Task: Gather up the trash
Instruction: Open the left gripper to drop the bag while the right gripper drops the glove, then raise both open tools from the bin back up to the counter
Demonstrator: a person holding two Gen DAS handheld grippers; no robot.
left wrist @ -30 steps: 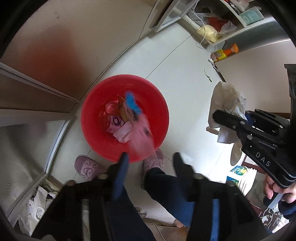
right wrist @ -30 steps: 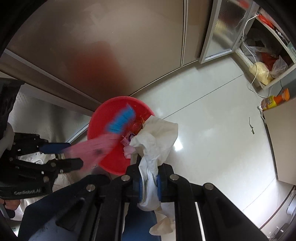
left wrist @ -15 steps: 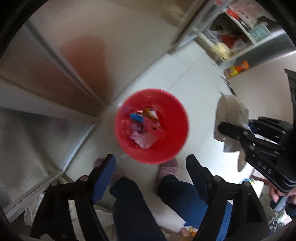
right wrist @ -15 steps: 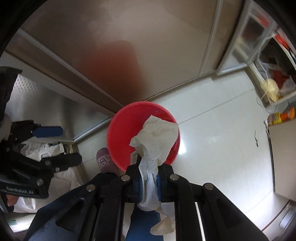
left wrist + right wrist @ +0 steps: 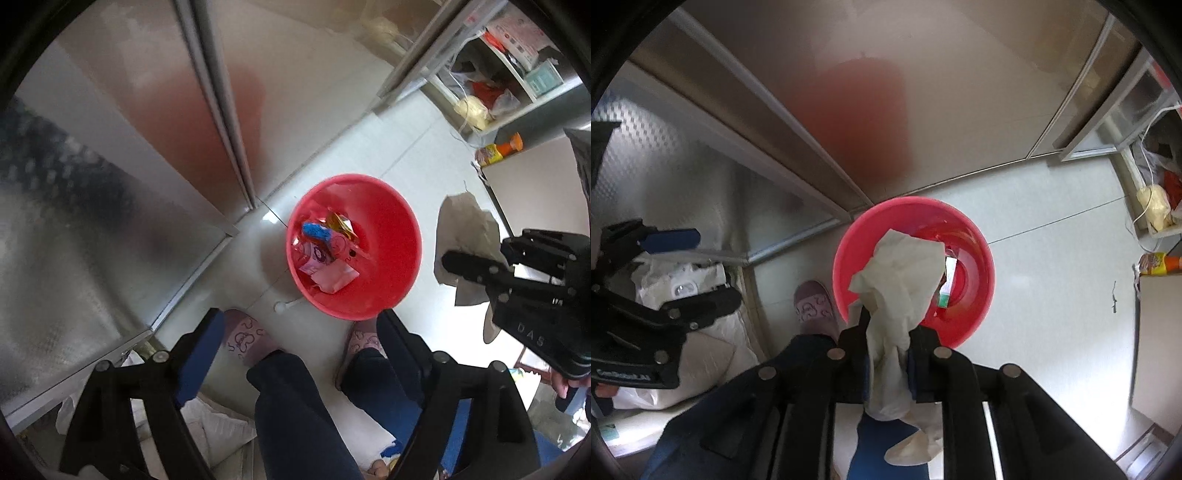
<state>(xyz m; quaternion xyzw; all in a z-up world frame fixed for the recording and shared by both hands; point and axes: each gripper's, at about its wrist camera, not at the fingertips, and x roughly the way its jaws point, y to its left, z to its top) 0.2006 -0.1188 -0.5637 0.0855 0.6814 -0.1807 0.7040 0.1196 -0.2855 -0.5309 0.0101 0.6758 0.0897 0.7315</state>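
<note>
So over on the left side, the left gripper (image 5: pixel 299 332) is pointing down at the floor with nothing between its blue-padded fingers (image 5: pixel 199 354), and the jaws are spreading wider as we speak. Moving across, the round red plastic basin (image 5: pixel 391 236) sits on the pale tiled floor (image 5: pixel 369 147) right by the metal cabinet corner, just ahead of the person's purple patterned slippers (image 5: pixel 245 338), and it's already got a little heap of crumpled wrappers (image 5: pixel 327 251) in the bottom (blue, yellow, pink bits, can't read any of them). Further right, the right gripper (image 5: pixel 888 350) is pinching a crumpled off-white paper sheet (image 5: pixel 899 280) that dangles right above the basin, and its jaws are just starting to ease apart with the paper between the pads. My take on handling: that paper looks super light and floppy, so it'll probably flutter rather than drop straight, and it could snag on a pad as the grip loosens. Grabbing the scrunched middle like this seems the best spot, since the loose edges would just tear or slip. Being centred over the basin before letting go fully feels like the safe bet.
</note>
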